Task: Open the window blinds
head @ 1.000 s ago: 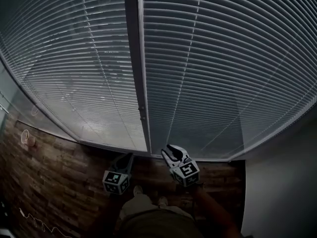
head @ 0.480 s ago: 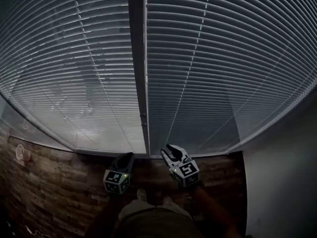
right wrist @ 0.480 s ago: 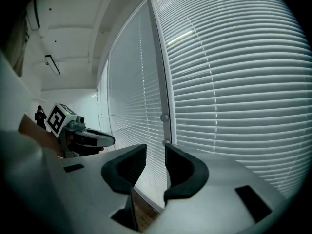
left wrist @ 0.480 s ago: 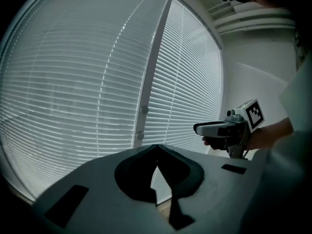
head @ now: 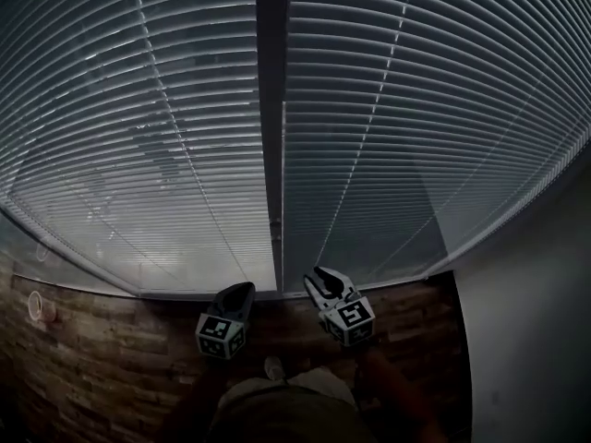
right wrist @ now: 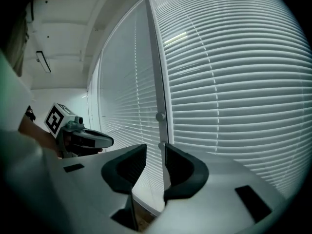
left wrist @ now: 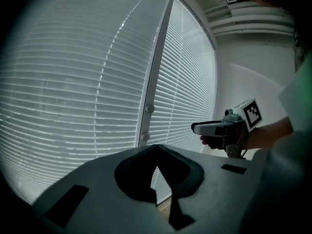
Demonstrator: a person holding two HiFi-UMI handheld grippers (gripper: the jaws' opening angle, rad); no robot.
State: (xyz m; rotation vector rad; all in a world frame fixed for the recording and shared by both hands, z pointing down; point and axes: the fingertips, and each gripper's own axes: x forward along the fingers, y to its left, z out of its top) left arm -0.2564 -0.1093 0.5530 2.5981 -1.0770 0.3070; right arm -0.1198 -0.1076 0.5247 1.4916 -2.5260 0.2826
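Observation:
Two panels of closed white slatted blinds fill the window, the left panel (head: 138, 137) and the right panel (head: 425, 109), split by a dark upright mullion (head: 271, 109). Two small knobs (left wrist: 149, 108) sit on the mullion low down. Both grippers hang side by side below the blinds' bottom edge, pointing at the window and touching nothing. My left gripper (head: 240, 289) (left wrist: 157, 146) is shut with its tips together. My right gripper (head: 319, 277) (right wrist: 155, 147) has its jaws almost together, a thin slit between them and nothing in it.
Wood plank floor (head: 102, 358) runs below the window. A plain white wall (head: 536, 340) closes the right side. The person's legs and a shoe (head: 274, 368) show at the bottom of the head view.
The view has swung: the mullion has drifted right, the blinds fill more of the picture and less floor shows at left. Both grippers travelled along with the person, jaws unchanged.

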